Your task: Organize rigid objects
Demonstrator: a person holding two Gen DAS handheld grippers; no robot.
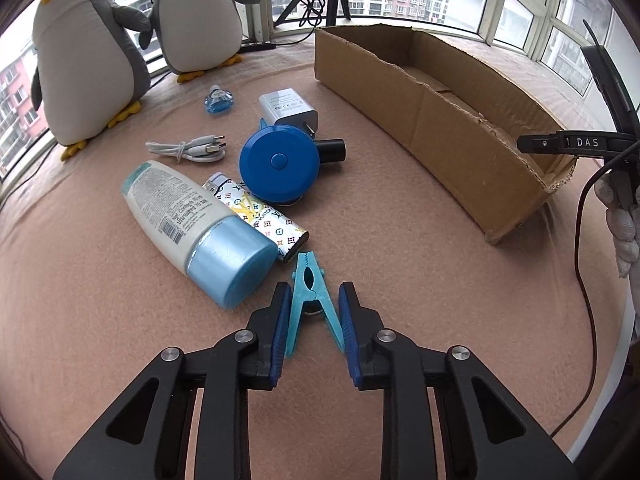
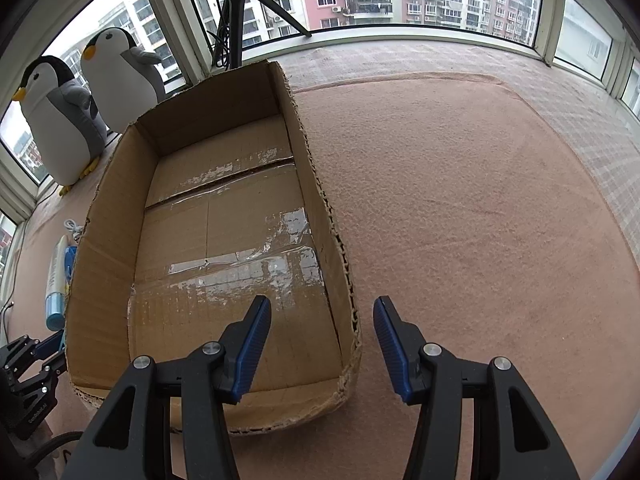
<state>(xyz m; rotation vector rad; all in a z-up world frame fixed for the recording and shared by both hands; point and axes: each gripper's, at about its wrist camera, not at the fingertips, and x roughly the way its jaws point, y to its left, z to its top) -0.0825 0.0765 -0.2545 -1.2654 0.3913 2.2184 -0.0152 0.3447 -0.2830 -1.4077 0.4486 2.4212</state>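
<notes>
A turquoise plastic clothespin (image 1: 310, 304) lies flat on the pink felt-covered desk (image 1: 400, 216), framed between the blue-padded fingers of the left tool (image 1: 314, 332), which stands open around it, the pads close beside the peg's splayed legs with no firm grip evident. To take it cleanly, the tool would likely do best to close squarely on the two legs, low against the felt, so the springy peg does not twist or pop forward toward the white lotion bottle with the pale blue cap (image 1: 196, 228) just to its left.

The right tool (image 2: 322, 344) hangs wide open and empty over the near right corner of the shallow brown cardboard box (image 2: 120, 184), one finger over the box floor, the other outside the wall.

Only the left wrist view shows the waiting clutter: a round blue tape measure (image 1: 279, 168), a patterned lighter (image 1: 260, 216), a white wall charger (image 1: 289, 108), a coiled white cable (image 1: 188, 150). Only the right wrist view looks into the box, showing a taped floor with nothing on it, as far as can be seen. Two plush penguins (image 1: 88, 48) appear in both.
</notes>
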